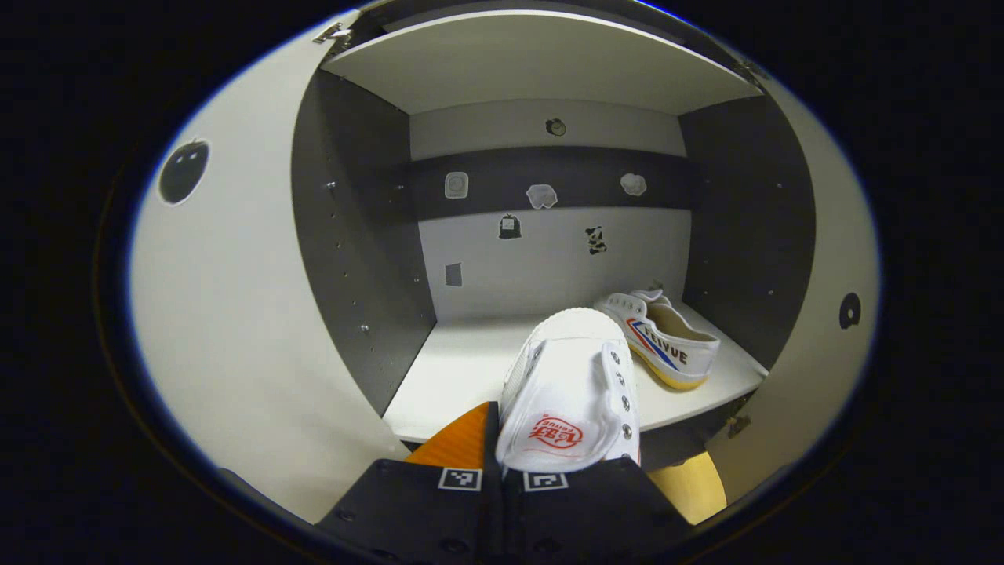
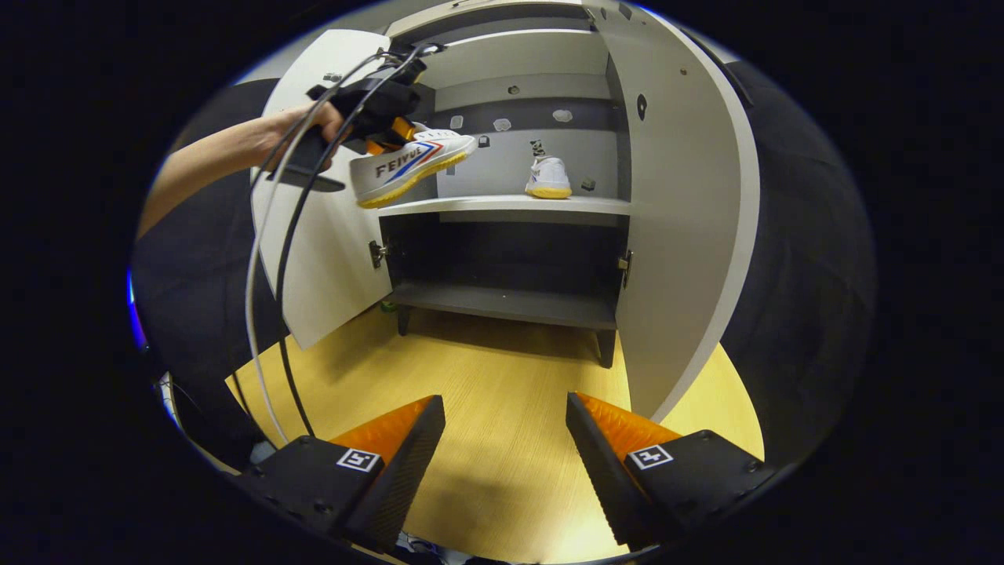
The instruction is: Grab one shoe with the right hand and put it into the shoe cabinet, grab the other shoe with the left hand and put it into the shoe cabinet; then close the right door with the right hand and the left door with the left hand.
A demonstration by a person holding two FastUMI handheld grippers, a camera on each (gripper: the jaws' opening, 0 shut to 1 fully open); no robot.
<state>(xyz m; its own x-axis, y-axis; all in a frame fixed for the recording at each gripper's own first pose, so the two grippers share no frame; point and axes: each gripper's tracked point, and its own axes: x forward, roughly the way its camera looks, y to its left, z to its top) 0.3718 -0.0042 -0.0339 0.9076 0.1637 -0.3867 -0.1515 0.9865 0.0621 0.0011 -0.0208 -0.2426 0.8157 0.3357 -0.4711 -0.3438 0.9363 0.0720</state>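
In the left gripper view we see our left tongs (image 1: 502, 463) clamped together on the heel end of a white shoe (image 1: 569, 384). Its long axis runs straight away from the camera and its toe points into the open cabinet (image 1: 353, 235), over the front edge of the upper shelf (image 1: 463, 369). The heel itself is hidden between the tongs. A second shoe (image 1: 667, 337) lies on that shelf at the right, toe toward the back wall and angled a little left, its open heel toward us. The two shoes are near each other, and we cannot tell whether they touch. Both doors stand open: the left door (image 1: 227, 314) and the right door (image 1: 816, 345), each cut off at the rim. Small stickers dot the back wall, too small to make out.

In the right gripper view our right tongs (image 2: 506, 439) are wide apart with nothing between them, low over the wooden floor (image 2: 502, 377) in front of the cabinet. Farther off, a hand (image 2: 310, 129) holds the left gripper with the shoe in the air at the shelf's left front edge, its long axis nearly level, toe pointing right toward the shelf. Cables trail down from it. The other shoe sits on the upper shelf, heel toward us. We count two shoes, two doors and two shelves
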